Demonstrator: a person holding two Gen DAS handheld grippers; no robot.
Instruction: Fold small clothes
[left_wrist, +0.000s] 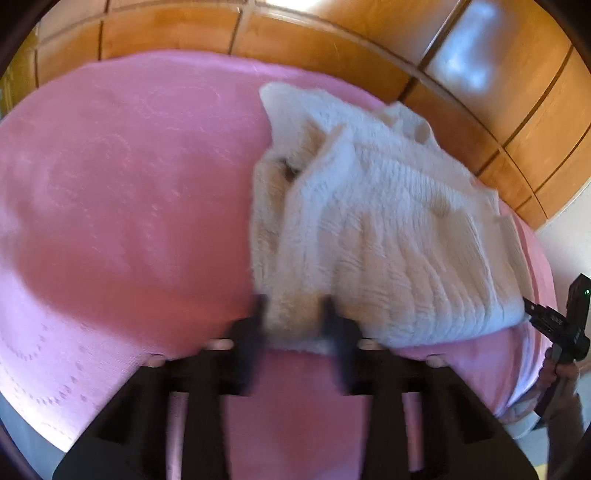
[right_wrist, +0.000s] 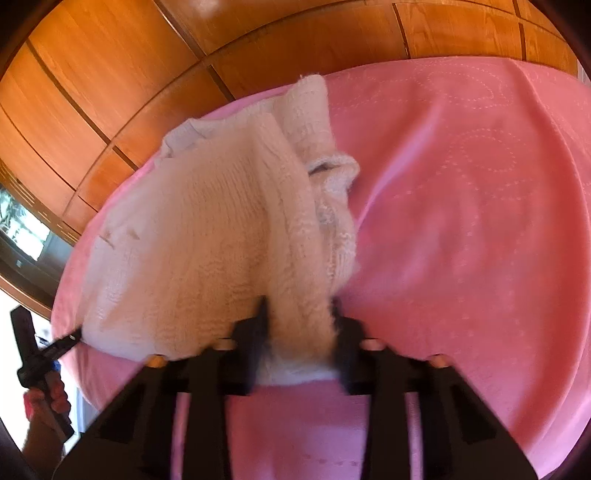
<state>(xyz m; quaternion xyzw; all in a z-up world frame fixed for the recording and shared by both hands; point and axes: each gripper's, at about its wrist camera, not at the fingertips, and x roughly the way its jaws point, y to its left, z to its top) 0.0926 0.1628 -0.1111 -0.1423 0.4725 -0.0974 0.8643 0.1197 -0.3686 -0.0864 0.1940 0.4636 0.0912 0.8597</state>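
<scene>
The left gripper (left_wrist: 295, 314) is pinching a bunched edge of the cream knit sweater (left_wrist: 376, 229) between its black fingers (left_wrist: 258, 325), and the cloth is hiding how deep the pads are biting. The right gripper (right_wrist: 299, 317) is clamping a thicker fold of the same sweater (right_wrist: 207, 236), its fingertips blurring into the wool. Seen from the left wrist, the right gripper (left_wrist: 532, 312) is poking in at 4 o'clock, touching the sweater's corner, its hand cut off by the frame edge. From the right wrist, the left gripper (right_wrist: 74, 336) is appearing at 8 o'clock, a hand (right_wrist: 50, 400) gripping its handle low at the rim. The sweater is lying crumpled on a pink quilted bedspread (left_wrist: 122, 192), one sleeve stretching toward 12 o'clock. Glossy wooden wardrobe panels (right_wrist: 110, 81) are running behind the bed.
</scene>
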